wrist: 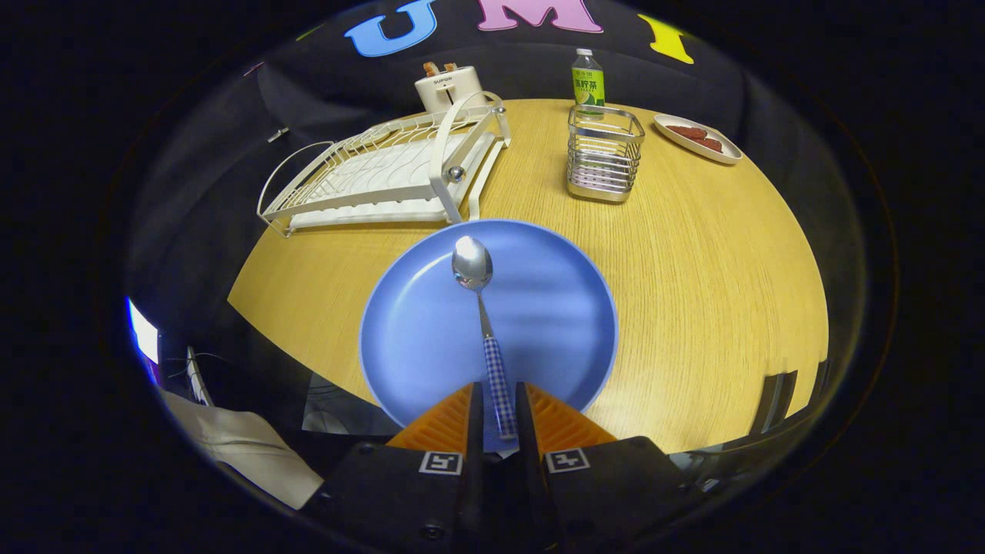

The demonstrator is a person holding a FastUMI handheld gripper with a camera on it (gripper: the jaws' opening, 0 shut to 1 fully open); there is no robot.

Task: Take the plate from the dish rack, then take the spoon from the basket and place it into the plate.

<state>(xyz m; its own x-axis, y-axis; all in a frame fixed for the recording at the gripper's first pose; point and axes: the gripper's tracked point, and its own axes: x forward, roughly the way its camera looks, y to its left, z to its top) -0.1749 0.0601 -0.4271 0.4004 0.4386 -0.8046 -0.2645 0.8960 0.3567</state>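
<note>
We see the gripper [499,412] with its two fingers drawn close together, clamped on the checked handle of a spoon [483,315]. The spoon runs straight ahead from between the fingers, its steel bowl hanging over the middle of a round blue plate [415,338]; we cannot tell whether the bowl touches the plate. The plate lies flat on a wooden table [692,269], just ahead of and partly under the fingers. Beyond the plate, to the left, stands a white wire dish rack [385,173] with a toaster [449,86] behind it. A wire basket [604,154] stands further right, a green-labelled bottle [588,81] behind it and a small oval dish [696,138] beside it.
</note>
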